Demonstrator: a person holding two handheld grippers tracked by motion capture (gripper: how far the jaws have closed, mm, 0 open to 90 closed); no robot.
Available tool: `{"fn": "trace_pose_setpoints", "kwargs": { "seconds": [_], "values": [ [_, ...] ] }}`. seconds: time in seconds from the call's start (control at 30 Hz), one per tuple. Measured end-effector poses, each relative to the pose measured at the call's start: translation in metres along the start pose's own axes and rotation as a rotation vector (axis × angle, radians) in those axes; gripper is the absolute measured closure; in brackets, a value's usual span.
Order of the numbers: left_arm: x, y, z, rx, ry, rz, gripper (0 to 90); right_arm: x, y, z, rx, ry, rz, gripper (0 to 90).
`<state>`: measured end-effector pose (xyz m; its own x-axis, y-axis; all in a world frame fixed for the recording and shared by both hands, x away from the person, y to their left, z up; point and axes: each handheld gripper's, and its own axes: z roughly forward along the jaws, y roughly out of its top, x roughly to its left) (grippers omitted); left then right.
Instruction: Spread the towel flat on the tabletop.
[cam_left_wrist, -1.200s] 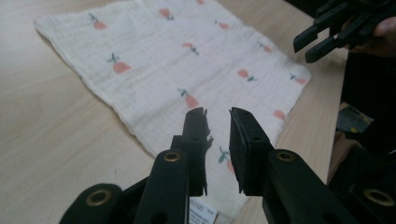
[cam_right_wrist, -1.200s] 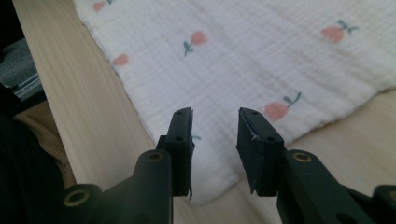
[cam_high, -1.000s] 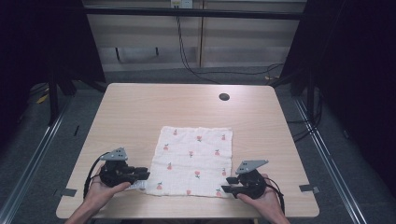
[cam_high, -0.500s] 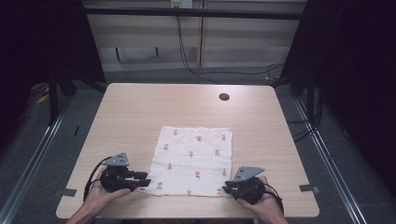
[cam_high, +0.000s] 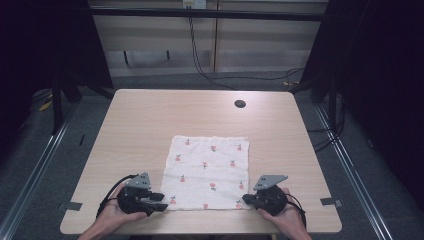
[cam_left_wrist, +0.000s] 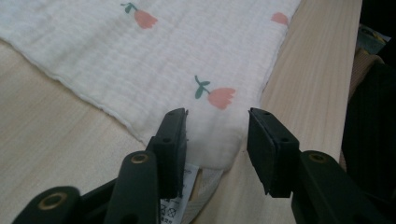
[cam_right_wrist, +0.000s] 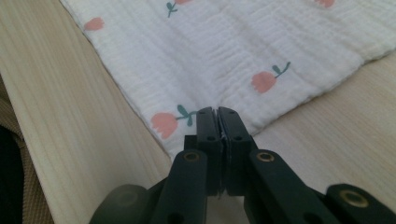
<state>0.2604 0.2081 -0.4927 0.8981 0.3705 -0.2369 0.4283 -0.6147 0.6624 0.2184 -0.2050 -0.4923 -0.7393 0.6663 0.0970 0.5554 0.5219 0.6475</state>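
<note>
Cloth (cam_high: 209, 172) flat on table (cam_high: 150, 125), near edge. Right claw (cam_right_wrist: 217, 122) pinching its near right corner. Left claw (cam_left_wrist: 217, 135) spread, jaws just opening, near left corner between them, ungripped.

R tool (cam_right_wrist: 218, 122) clamped shut on cloth (cam_high: 207, 170) corner, L tool (cam_left_wrist: 217, 140) jaws opened wider, moved in

Light fell evenly from above onto the surface (cam_high: 150, 125), leaving it bright, while the room around that surface sank into near black. Shadows on it were soft and short, with no glare. In both gripper views the cloth (cam_left_wrist: 140, 60) near the jaws was sharp and softened slightly farther away.
</note>
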Motion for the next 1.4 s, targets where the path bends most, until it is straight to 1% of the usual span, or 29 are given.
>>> {"fn": "trace_pose_setpoints", "kwargs": {
  "seconds": [0.03, 0.07, 0.17, 0.2, 0.23, 0.27, 0.3, 0.33, 0.37, 0.5, 0.53, 0.6, 0.63, 0.7, 0.77, 0.83, 0.9, 0.93, 0.97, 1.0, 1.07, 1.13, 1.17, 1.2, 1.23, 1.27, 1.3, 1.33, 1.4],
  "values": [
    [-0.001, -0.001, 0.000, -0.005, 0.006, 0.002, 57.0, 0.000, 0.000, 0.000, 0.000, 0.003, 0.006, 88.1],
    [-0.002, -0.002, -0.001, 0.005, 0.009, 0.013, 57.2, -0.001, 0.000, -0.001, 0.002, 0.004, 0.008, 88.1],
    [-0.005, -0.004, -0.001, 0.006, 0.013, 0.042, 68.8, -0.001, -0.001, -0.003, 0.012, 0.012, 0.023, 88.3],
    [-0.007, -0.003, 0.000, 0.018, 0.001, 0.059, 77.1, -0.001, -0.002, -0.003, 0.007, 0.019, 0.030, 88.4],
    [-0.008, -0.003, 0.002, 0.013, -0.009, 0.070, 82.7, -0.001, -0.002, -0.003, 0.008, 0.023, 0.034, 88.4],
    [-0.008, -0.002, 0.002, 0.026, -0.016, 0.053, 84.3, -0.001, -0.002, -0.003, 0.011, 0.023, 0.037, 88.4],
    [-0.008, -0.002, 0.002, 0.026, -0.016, 0.053, 85.5, -0.001, -0.002, -0.004, 0.013, 0.027, 0.037, 88.5],
    [-0.005, -0.003, 0.002, 0.013, -0.032, 0.022, 86.1, 0.000, -0.002, -0.004, 0.015, 0.029, 0.041, 88.5],
    [-0.005, -0.003, 0.001, 0.019, -0.034, 0.012, 86.6, 0.000, -0.002, -0.004, 0.018, 0.031, 0.040, 88.5],
    [-0.009, -0.004, 0.000, 0.028, -0.066, -0.005, 87.2, 0.002, -0.002, -0.005, 0.026, 0.041, 0.039, 88.6],
    [-0.010, -0.003, 0.000, 0.028, -0.065, -0.010, 87.3, 0.002, -0.003, -0.005, 0.023, 0.043, 0.031, 88.6],
    [-0.015, -0.002, -0.002, 0.047, -0.043, 0.006, 87.3, 0.004, -0.006, -0.007, 0.024, 0.055, 0.047, 88.6],
    [-0.015, -0.001, -0.004, 0.032, -0.069, -0.013, 87.2, 0.005, -0.008, -0.010, 0.031, 0.054, 0.042, 88.6],
    [-0.017, -0.001, -0.007, 0.017, -0.076, -0.010, 87.3, 0.009, -0.011, -0.013, 0.032, 0.056, 0.039, 88.7],
    [-0.020, -0.003, -0.007, 0.019, -0.079, -0.006, 87.3, 0.013, -0.013, -0.014, 0.021, 0.060, 0.039, 88.7],
    [-0.023, -0.003, -0.007, 0.036, -0.056, 0.004, 87.2, 0.015, -0.015, -0.014, 0.016, 0.066, 0.033, 88.7],
    [-0.023, -0.004, -0.006, 0.042, -0.081, 0.010, 87.2, 0.017, -0.016, -0.017, 0.013, 0.060, 0.028, 88.7],
    [-0.025, -0.004, -0.007, 0.051, -0.058, 0.007, 87.2, 0.018, -0.017, -0.019, 0.009, 0.069, 0.029, 88.7],
    [-0.025, -0.007, -0.007, 0.037, -0.091, -0.008, 87.2, 0.019, -0.018, -0.020, 0.009, 0.073, 0.031, 88.7],
    [-0.026, -0.010, -0.008, 0.044, -0.100, -0.006, 87.2, 0.020, -0.019, -0.020, 0.013, 0.080, 0.029, 88.7],
    [-0.025, -0.012, -0.009, 0.046, -0.089, -0.021, 87.1, 0.023, -0.021, -0.019, 0.027, 0.079, 0.022, 88.6],
    [-0.024, -0.011, -0.011, 0.027, -0.122, -0.024, 87.0, 0.023, -0.020, -0.020, 0.022, 0.089, 0.018, 88.1],
    [-0.024, -0.011, -0.012, 0.032, -0.131, -0.022, 87.0, 0.023, -0.020, -0.020, 0.022, 0.098, 0.019, 86.3],
    [-0.024, -0.011, -0.012, 0.020, -0.132, -0.030, 86.8, 0.023, -0.021, -0.020, 0.020, 0.100, 0.015, 82.2],
    [-0.023, -0.011, -0.012, 0.032, -0.148, -0.025, 86.5, 0.024, -0.021, -0.020, 0.016, 0.095, 0.020, 76.6],
    [-0.023, -0.011, -0.011, 0.027, -0.155, -0.023, 86.0, 0.024, -0.021, -0.022, 0.006, 0.082, 0.033, 71.2],
    [-0.023, -0.011, -0.011, 0.019, -0.165, -0.024, 84.8, 0.023, -0.020, -0.022, -0.015, 0.088, 0.041, 65.3],
    [-0.022, -0.010, -0.012, 0.003, -0.165, -0.027, 82.2, 0.022, -0.020, -0.024, -0.029, 0.077, 0.049, 62.5],
    [-0.021, -0.007, -0.014, -0.035, -0.160, -0.037, 70.9, 0.020, -0.018, -0.027, -0.062, 0.072, 0.057, 59.8]
  ]
}}
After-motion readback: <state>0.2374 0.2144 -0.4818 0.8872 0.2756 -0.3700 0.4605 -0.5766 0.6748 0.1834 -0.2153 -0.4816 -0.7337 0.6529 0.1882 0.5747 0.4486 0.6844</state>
